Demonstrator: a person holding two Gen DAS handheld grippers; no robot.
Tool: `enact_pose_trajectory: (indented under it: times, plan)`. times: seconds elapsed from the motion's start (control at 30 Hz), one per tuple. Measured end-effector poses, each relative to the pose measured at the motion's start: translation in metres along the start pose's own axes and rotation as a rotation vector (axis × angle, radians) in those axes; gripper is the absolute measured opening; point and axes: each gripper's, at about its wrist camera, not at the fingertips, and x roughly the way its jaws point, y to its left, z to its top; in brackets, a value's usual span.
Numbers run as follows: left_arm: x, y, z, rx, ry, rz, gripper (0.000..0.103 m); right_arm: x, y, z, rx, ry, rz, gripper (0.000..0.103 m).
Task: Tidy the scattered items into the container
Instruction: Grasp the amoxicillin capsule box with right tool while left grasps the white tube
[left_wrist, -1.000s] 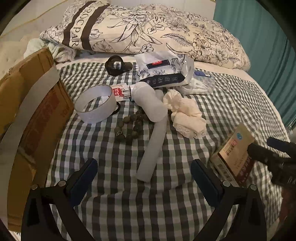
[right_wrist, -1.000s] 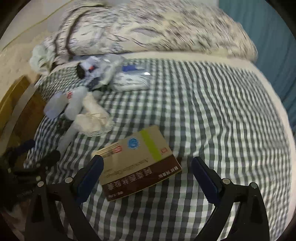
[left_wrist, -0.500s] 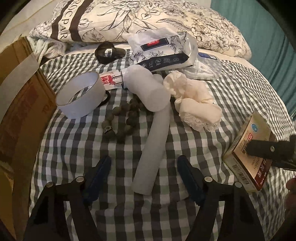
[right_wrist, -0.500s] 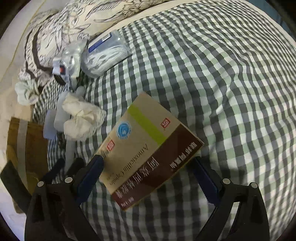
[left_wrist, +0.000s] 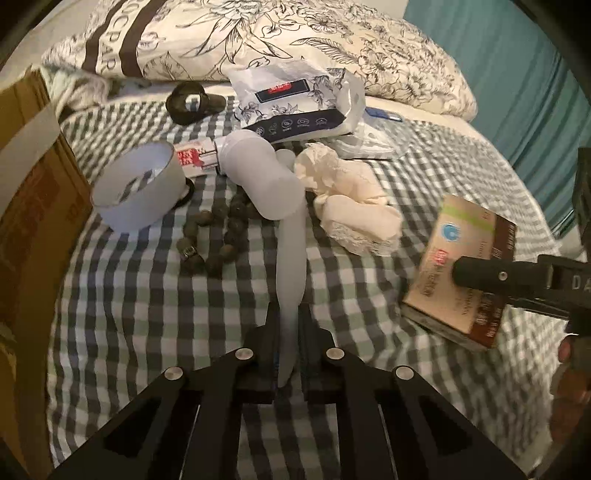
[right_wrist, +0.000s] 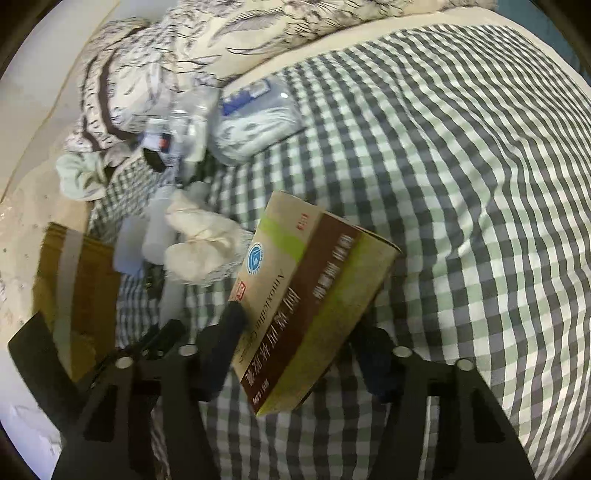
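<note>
Left claw (left_wrist: 290, 347) clamped on limp white silicone tube's (left_wrist: 291, 258) near end, centre frame; soft, likely droops | right claw (right_wrist: 295, 343) closing around light, stiff tan-brown cardboard medicine box (right_wrist: 314, 295), lower centre, by its long edges

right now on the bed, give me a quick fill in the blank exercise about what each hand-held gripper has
The left hand-held gripper is shut on the thin end of a white ____.
The right hand-held gripper, jaws closing, has a medicine ____ between its fingers.
The bedspread has a ____ pattern.
The string of dark beads lies on the ____.

Missing words: tube; box; checked; bedspread
</note>
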Motion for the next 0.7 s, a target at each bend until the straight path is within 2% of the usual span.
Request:
enact_pose_trajectory:
  times: [0.17, 0.33, 0.43, 0.53, 0.7]
  plan:
    - [0.005, -0.004, -0.001, 0.021, 0.018, -0.011, 0.008, 0.000, 0.022, -0.003, -0.088, -0.012, 0.021, 0.041]
    - [0.022, -0.006, 0.005, 0.023, 0.034, -0.009, 0.012, 0.027, 0.027, -0.002, -0.080, 0.051, 0.064, 0.035]
    - [0.019, 0.000, 0.005, 0.022, 0.014, -0.033, 0.007, 0.029, 0.029, 0.004, -0.068, 0.048, 0.072, 0.031]
    - [0.005, -0.001, 0.000, 0.043, -0.020, -0.032, 0.006, 0.021, 0.035, 0.004, -0.109, 0.031, 0.049, 0.031]
    - [-0.016, 0.001, 0.001, 0.007, -0.041, -0.066, 0.006, 0.003, 0.038, 0.003, -0.159, -0.004, -0.014, 0.031]
